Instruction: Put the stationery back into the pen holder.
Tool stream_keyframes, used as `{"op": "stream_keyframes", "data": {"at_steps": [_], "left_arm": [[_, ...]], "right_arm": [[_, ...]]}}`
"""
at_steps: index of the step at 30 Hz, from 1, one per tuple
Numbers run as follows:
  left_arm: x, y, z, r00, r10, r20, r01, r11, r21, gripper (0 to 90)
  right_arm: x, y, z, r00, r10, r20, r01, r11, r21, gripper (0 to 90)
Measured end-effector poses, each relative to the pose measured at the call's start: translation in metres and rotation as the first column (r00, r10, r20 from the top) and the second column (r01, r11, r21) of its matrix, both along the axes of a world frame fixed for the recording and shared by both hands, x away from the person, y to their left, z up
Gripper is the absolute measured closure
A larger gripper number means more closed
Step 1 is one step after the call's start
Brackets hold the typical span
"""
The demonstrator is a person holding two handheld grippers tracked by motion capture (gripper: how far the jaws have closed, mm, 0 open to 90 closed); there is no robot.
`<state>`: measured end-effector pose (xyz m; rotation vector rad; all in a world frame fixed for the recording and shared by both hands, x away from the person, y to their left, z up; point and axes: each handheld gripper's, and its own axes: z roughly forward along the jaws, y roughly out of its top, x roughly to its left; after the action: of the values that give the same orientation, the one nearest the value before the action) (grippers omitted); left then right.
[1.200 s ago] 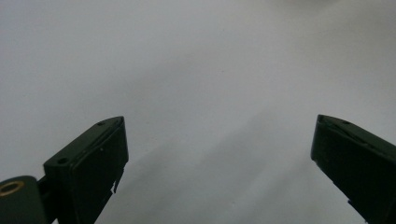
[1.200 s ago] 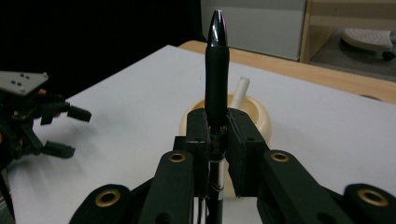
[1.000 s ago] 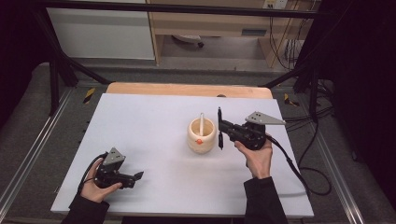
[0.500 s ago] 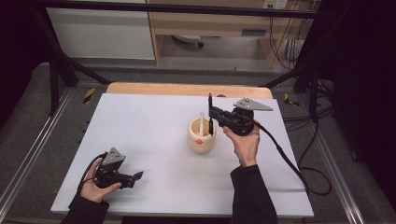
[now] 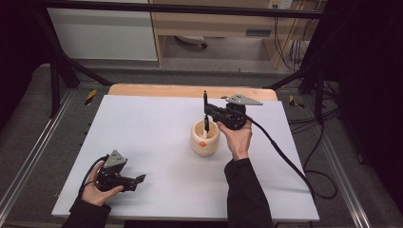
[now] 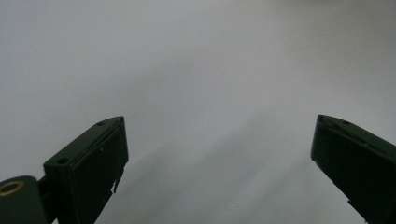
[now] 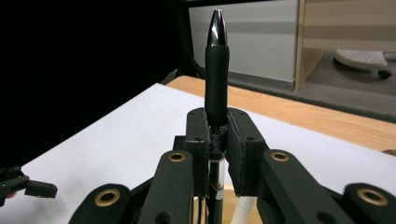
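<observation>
A cream cup (image 5: pixel 205 138) stands near the middle of the white table (image 5: pixel 142 123) with a white stick (image 7: pixel 242 210) leaning in it. My right gripper (image 5: pixel 207 113) hangs just above the cup's rim, shut on a black pen (image 5: pixel 205 110) that stands upright, its silver tip up and its lower end over the cup's mouth. The right gripper view shows the pen (image 7: pixel 216 65) clamped between the two pads. My left gripper (image 5: pixel 138 179) rests on the table at the near left, jaws wide open with nothing between them (image 6: pixel 219 154).
A wooden strip (image 5: pixel 190 91) runs along the table's far edge. A black cable (image 5: pixel 285 156) trails from the right gripper across the table's right side. Metal frame rails and loose wires lie on the floor to the right.
My right gripper has carried the pen leftward from beside the cup to above its rim. The left gripper has stayed put.
</observation>
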<state>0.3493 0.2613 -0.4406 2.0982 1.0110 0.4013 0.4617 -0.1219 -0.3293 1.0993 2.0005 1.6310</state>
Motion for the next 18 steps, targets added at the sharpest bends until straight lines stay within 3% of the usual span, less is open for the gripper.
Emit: {"op": "stream_keyframes", "data": {"at_steps": [8, 18], "left_arm": [[0.000, 0.000, 0.000, 1.0000, 0.003, 0.001, -0.003, 1.0000, -0.005, 4.1], [0.000, 0.000, 0.000, 1.0000, 0.000, 0.001, 0.000, 1.0000, 0.001, 4.1]], "right_arm": [[0.008, 0.007, -0.019, 0.9994, 0.001, -0.035, -0.002, 0.9999, -0.016, 79.8], [0.006, 0.005, -0.044, 0.9965, 0.003, -0.083, -0.005, 0.9995, -0.030, 79.7]]}}
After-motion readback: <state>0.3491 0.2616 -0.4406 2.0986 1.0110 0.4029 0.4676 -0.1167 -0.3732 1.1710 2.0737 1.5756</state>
